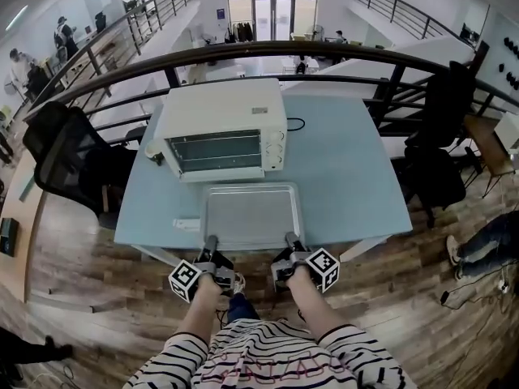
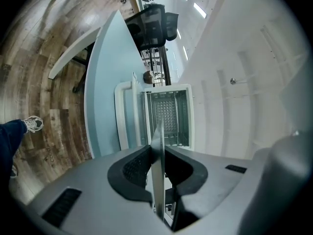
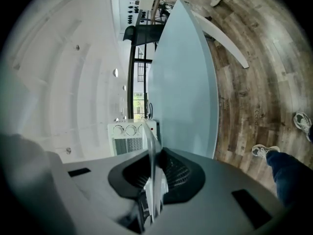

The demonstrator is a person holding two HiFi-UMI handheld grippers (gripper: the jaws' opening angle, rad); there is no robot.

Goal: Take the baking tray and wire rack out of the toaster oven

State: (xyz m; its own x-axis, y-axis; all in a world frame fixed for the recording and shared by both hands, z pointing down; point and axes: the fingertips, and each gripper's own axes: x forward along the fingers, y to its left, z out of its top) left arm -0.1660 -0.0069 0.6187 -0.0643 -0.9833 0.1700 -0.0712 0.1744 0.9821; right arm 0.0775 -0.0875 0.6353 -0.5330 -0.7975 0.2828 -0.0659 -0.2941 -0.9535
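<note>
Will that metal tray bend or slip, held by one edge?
Probably stiff: the baking tray looks flat though the left gripper and right gripper pinch only its near rim. Its smooth thin metal may slip.

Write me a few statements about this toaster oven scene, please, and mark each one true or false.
1. The left tool and the right tool both clamp the near rim of the baking tray. True.
2. The baking tray sits inside the toaster oven. False: it is outside, in front of the oven, over the table.
3. The oven's knobs are on the right of its front in the head view. True.
4. The table top is dark wood. False: it is light blue; the floor is wood.
</note>
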